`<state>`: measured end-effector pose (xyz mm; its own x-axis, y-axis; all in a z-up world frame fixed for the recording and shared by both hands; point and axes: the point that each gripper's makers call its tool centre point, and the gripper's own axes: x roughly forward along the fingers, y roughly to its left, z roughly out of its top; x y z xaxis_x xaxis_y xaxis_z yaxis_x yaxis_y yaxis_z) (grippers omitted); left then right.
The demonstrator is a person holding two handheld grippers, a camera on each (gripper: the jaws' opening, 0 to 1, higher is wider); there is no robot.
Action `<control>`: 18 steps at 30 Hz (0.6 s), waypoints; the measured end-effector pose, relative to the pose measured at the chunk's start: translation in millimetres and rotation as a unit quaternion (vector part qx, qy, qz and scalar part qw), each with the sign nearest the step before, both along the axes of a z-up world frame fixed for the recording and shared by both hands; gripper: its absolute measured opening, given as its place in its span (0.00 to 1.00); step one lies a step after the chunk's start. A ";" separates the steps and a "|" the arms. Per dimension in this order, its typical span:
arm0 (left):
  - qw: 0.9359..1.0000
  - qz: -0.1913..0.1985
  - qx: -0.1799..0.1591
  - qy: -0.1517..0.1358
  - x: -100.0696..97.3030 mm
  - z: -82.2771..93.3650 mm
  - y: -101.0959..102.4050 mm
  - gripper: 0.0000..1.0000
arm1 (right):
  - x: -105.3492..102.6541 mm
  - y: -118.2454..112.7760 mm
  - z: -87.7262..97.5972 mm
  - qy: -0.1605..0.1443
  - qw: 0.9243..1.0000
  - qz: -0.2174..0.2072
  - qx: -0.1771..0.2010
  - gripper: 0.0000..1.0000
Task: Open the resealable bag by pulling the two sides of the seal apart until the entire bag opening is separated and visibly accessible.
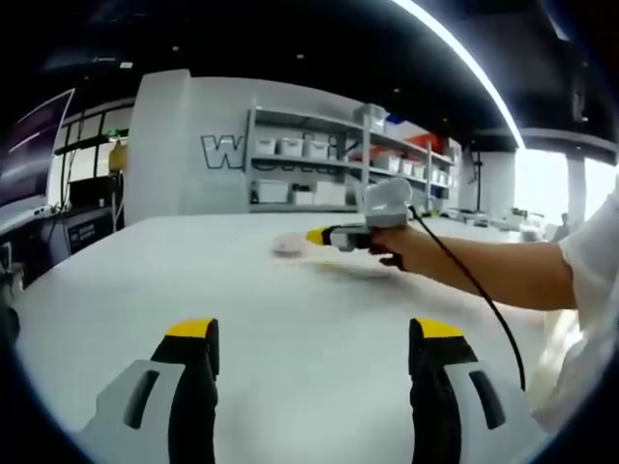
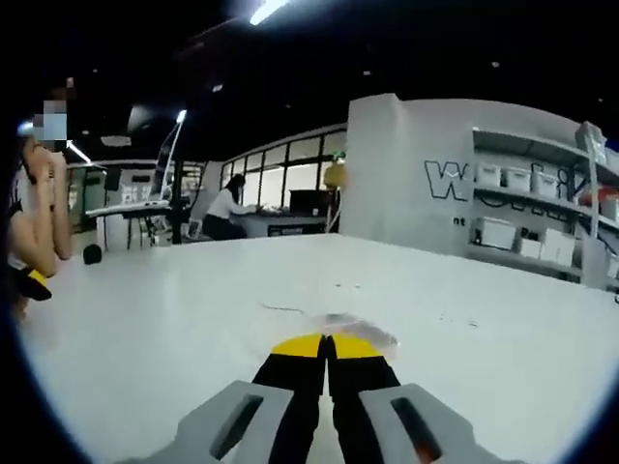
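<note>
The clear resealable bag (image 2: 360, 332) lies flat on the white table (image 2: 174, 329), just beyond the tips of my right gripper (image 2: 327, 346). That gripper's yellow-tipped jaws are shut together, and I see nothing pinched between them. In the left gripper view, the right gripper (image 1: 321, 235) reaches in from the right in a person's hand (image 1: 406, 246), hovering a little above the bag (image 1: 350, 270). My left gripper (image 1: 316, 333) is open wide over bare table, well short of the bag.
A black cable (image 1: 474, 280) trails from the right gripper along the person's forearm. Shelves with white bins (image 1: 319, 164) stand behind the table against a lettered white wall (image 2: 406, 174). A person sits at a desk (image 2: 227, 211) far back.
</note>
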<state>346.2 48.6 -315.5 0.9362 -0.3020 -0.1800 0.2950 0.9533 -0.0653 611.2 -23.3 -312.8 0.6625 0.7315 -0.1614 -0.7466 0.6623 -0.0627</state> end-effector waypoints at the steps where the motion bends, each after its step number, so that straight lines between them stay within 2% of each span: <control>1: 1.000 0.000 0.000 0.000 -0.7 0.0 1.2 0.80 | 1.2 0.6 2.9 0.000 1.000 -0.001 0.001 0.00; 7: 1.000 0.001 0.000 -0.001 -3.1 0.3 5.1 0.80 | -0.6 6.2 14.9 0.003 1.000 -0.006 0.010 0.00; 18: 1.000 0.004 0.000 -0.002 -1.0 3.0 7.8 0.80 | 8.7 7.3 30.7 0.003 0.999 -0.013 0.033 0.00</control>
<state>345.2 56.3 -312.5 0.9395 -0.2940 -0.1759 0.2870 0.9558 -0.0646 619.9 -16.0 -282.1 0.6808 0.7230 -0.1174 -0.7291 0.6843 -0.0134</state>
